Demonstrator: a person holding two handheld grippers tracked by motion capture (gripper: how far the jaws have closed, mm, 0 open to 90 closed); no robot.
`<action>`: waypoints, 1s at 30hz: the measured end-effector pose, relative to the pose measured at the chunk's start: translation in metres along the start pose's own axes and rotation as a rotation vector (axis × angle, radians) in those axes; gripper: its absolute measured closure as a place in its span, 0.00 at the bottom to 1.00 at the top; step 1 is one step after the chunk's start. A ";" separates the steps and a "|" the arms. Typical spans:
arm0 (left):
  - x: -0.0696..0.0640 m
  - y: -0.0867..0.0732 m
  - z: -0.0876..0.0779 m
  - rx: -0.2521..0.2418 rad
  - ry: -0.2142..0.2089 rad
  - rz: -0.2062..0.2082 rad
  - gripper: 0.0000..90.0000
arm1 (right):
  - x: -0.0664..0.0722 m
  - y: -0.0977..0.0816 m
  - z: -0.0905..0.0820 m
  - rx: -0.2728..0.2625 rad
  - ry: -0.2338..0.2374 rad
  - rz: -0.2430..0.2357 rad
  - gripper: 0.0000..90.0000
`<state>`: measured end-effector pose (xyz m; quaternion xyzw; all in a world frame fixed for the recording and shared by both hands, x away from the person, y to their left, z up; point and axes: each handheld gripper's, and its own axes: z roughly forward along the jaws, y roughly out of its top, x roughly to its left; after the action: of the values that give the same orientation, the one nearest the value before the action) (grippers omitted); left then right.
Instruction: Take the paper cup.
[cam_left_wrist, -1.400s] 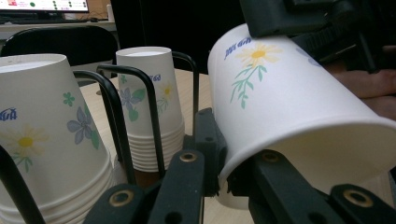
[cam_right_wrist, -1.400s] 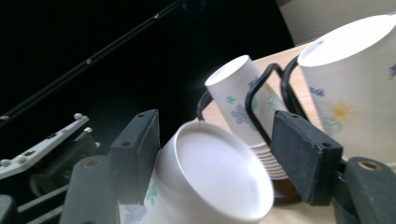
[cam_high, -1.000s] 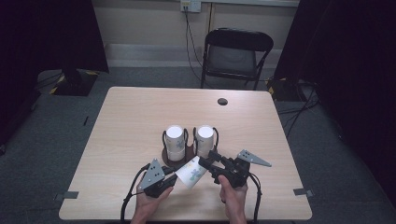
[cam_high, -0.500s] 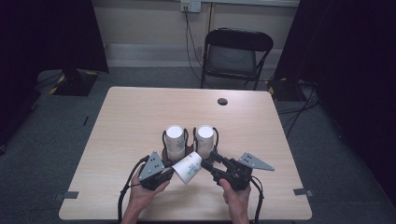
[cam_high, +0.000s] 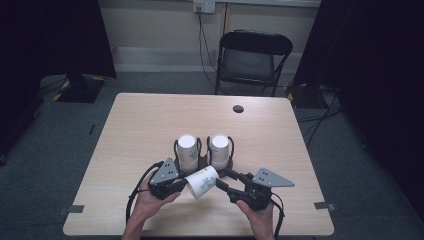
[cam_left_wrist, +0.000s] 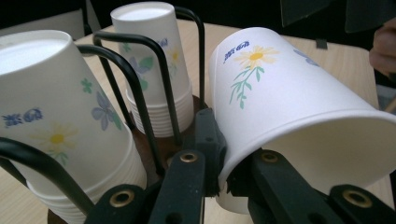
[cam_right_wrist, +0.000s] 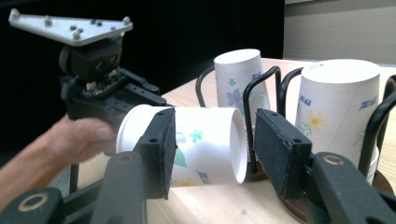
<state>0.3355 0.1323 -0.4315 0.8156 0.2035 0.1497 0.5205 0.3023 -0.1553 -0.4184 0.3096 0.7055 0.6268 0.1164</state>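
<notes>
- A floral paper cup (cam_high: 202, 182) is held lying on its side above the near table (cam_high: 140, 125) edge, just before two cup stacks (cam_high: 188, 150) in a wire rack (cam_left_wrist: 140, 88); its long axis runs gripper to gripper.
- Blue print is carried on the cup, too small to be read.
- The cup's rim is pinched by the left gripper (cam_left_wrist: 223, 173).
- The right gripper (cam_right_wrist: 212, 140) has just been closing; its jaws flank the cup's base end; contact cannot be confirmed.

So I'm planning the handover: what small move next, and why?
Probably nudge the right gripper further along the paper cup: the left gripper clamps its rim, but in the right gripper view one jaw seems clear of the cup's closed end.
</notes>
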 end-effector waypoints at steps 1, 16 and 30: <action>0.001 0.001 0.001 0.020 -0.013 0.009 0.96 | 0.001 0.000 0.001 0.006 0.001 -0.014 0.56; 0.008 0.018 0.009 0.181 -0.062 0.091 0.96 | 0.025 0.002 0.018 0.150 0.012 -0.263 0.37; 0.013 0.024 0.017 0.227 -0.098 0.047 0.96 | 0.029 0.001 0.032 0.257 -0.031 -0.492 0.24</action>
<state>0.3586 0.1159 -0.4165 0.8803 0.1741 0.0979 0.4304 0.2975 -0.1120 -0.4169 0.1508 0.8313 0.4803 0.2354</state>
